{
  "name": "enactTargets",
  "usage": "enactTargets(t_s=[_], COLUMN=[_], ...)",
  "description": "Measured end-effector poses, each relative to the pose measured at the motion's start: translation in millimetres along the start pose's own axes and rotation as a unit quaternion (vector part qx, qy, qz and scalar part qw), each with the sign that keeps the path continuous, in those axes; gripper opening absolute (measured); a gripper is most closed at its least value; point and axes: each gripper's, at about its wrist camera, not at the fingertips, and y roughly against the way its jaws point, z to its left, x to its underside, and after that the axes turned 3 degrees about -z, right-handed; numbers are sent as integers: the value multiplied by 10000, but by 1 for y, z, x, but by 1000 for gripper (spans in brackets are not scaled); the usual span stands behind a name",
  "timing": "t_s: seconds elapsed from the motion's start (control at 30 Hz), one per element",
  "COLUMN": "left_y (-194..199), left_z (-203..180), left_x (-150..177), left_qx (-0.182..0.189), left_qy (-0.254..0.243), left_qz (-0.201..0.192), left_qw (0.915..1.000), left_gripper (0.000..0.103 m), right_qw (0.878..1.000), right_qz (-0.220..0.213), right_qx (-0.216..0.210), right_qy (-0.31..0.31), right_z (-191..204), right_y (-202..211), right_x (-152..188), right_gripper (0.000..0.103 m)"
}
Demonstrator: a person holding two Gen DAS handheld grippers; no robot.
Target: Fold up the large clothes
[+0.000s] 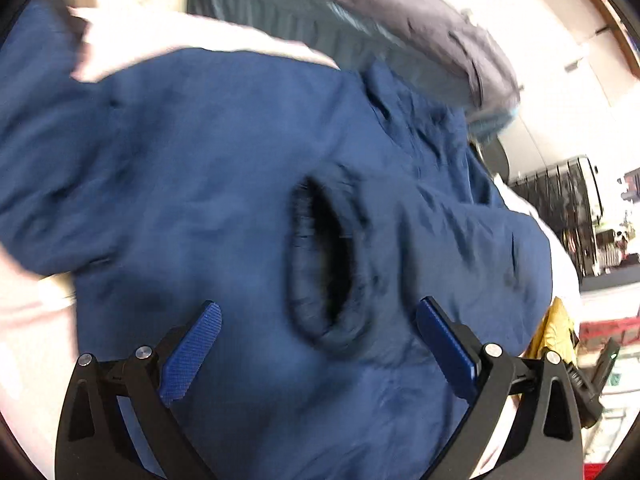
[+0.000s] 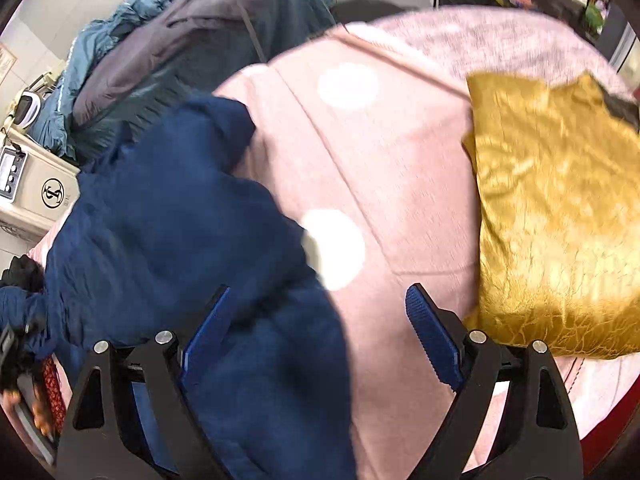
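Note:
A dark blue garment [image 1: 224, 184] lies spread over the pink bed cover, its ribbed cuff opening [image 1: 326, 260] gaping in the middle of the left wrist view. My left gripper [image 1: 318, 320] hangs open just above that cuff, nothing between its blue pads. In the right wrist view the same blue garment [image 2: 168, 232] fills the left half. My right gripper [image 2: 318, 300] is open over the garment's edge where it meets the pink cover [image 2: 400, 168], pressing on nothing.
A gold crinkled cushion [image 2: 556, 216] lies on the bed to the right. A grey and teal jacket [image 2: 192, 52] is heaped at the far side. A cream bedside cabinet [image 2: 36, 196] with small devices stands at the left.

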Motion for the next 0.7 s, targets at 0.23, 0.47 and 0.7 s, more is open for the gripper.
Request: enactTargets(t_s=[0.23,0.47,0.7], left_y=[-64,45,-12], left_z=[-50,-50,-1], left_x=[-8,-43,-36], left_qx=[-461,-314,-790], left_qy=[-818,-801,-489], left_qz=[491,-1107,40], left_qw=[9944,9901,9957], left_gripper=[27,19,22], right_qw=[9926,9946,9898], right_qz=[470,-425,-46], right_qx=[154,-15,554], right_qy=[1106,950,1308], right_z=[37,71,95], right_y=[-64,-24,-12], right_x=[15,-18,7], right_gripper=[61,6,6])
